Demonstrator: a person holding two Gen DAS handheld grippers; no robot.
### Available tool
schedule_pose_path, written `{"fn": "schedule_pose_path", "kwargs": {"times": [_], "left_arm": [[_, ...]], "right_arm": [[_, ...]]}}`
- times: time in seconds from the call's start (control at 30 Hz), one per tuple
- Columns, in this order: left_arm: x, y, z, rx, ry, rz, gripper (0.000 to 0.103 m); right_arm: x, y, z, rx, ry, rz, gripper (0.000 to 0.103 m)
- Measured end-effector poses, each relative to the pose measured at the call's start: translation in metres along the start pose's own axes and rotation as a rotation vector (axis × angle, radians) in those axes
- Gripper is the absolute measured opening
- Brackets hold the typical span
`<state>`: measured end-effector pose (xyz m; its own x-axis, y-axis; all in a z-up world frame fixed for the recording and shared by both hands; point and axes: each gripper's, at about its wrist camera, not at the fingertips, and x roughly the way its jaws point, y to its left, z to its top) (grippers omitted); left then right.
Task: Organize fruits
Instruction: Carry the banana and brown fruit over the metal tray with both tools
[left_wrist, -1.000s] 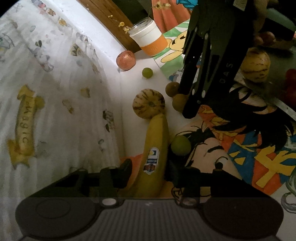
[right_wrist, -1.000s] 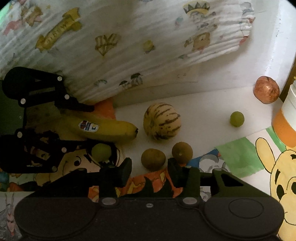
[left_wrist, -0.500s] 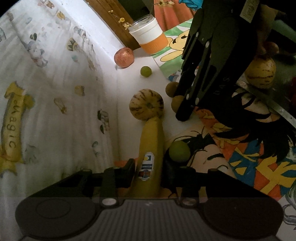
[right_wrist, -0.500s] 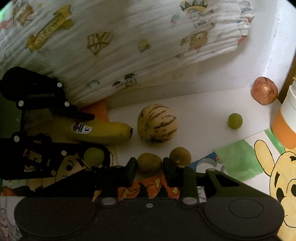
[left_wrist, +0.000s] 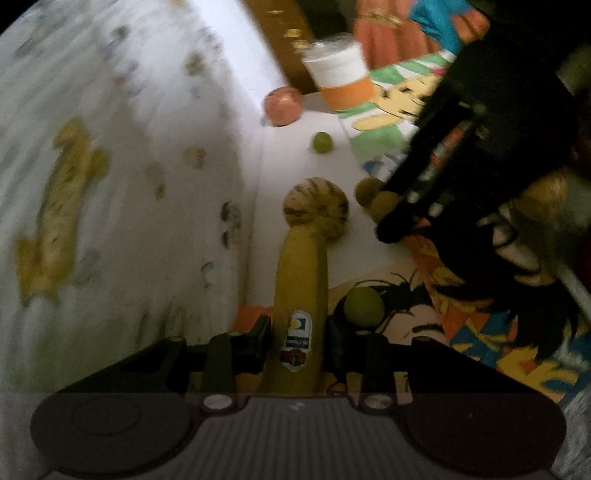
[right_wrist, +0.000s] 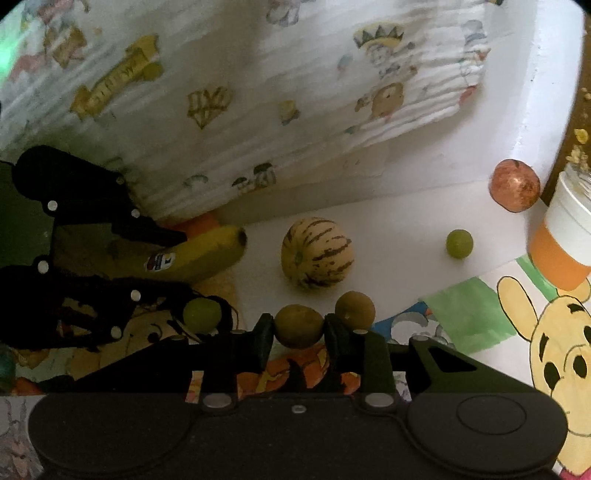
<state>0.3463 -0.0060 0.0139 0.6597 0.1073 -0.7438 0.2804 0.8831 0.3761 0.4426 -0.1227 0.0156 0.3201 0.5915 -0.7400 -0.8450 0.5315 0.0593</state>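
My left gripper (left_wrist: 297, 334) is shut on a yellow banana (left_wrist: 301, 295) with a sticker and holds its tip lifted; the banana also shows in the right wrist view (right_wrist: 199, 254). My right gripper (right_wrist: 297, 334) is shut on a brown round fruit (right_wrist: 298, 325). A second brown fruit (right_wrist: 354, 309) lies just right of it. A striped melon (right_wrist: 317, 256) sits on the white table behind them, also in the left wrist view (left_wrist: 316, 206). A green fruit (right_wrist: 202, 314) lies beside the banana. A small green fruit (right_wrist: 459, 243) and a red apple (right_wrist: 514, 184) lie farther right.
A white and orange cup (right_wrist: 561, 243) stands at the right, on a cartoon-printed mat (right_wrist: 554, 354). A patterned white cloth (right_wrist: 258, 110) rises behind the fruits. In the left wrist view, the right gripper's dark body (left_wrist: 480, 147) fills the right.
The left gripper has lifted the banana, and its tip now points up and away from the melon. The right gripper moved forward and closed on the brown fruit.
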Motion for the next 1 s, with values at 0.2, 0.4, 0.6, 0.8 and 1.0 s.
{"fn": "schedule_pose_path", "kwargs": {"times": [0.2,0.4,0.6,0.8,1.0], "left_arm": [[-0.013,0.014,-0.008,-0.164,0.005,-0.059,0.035],[-0.039,0.016,-0.017,-0.221,-0.019,-0.107,0.035],[-0.06,0.014,-0.018,-0.308,-0.017,-0.168,0.035],[-0.076,0.0,-0.015,-0.363,-0.054,-0.239,0.035],[-0.094,-0.021,-0.008,-0.366,-0.086,-0.311,0.035]], "right_arm": [[-0.016,0.007,-0.008,0.038,-0.046,-0.003,0.032],[-0.038,0.022,-0.019,0.059,-0.092,-0.017,0.032],[-0.074,0.033,-0.034,0.096,-0.146,-0.05,0.032],[-0.12,0.037,-0.055,0.145,-0.189,-0.127,0.032],[-0.161,0.035,-0.084,0.209,-0.219,-0.202,0.032]]}}
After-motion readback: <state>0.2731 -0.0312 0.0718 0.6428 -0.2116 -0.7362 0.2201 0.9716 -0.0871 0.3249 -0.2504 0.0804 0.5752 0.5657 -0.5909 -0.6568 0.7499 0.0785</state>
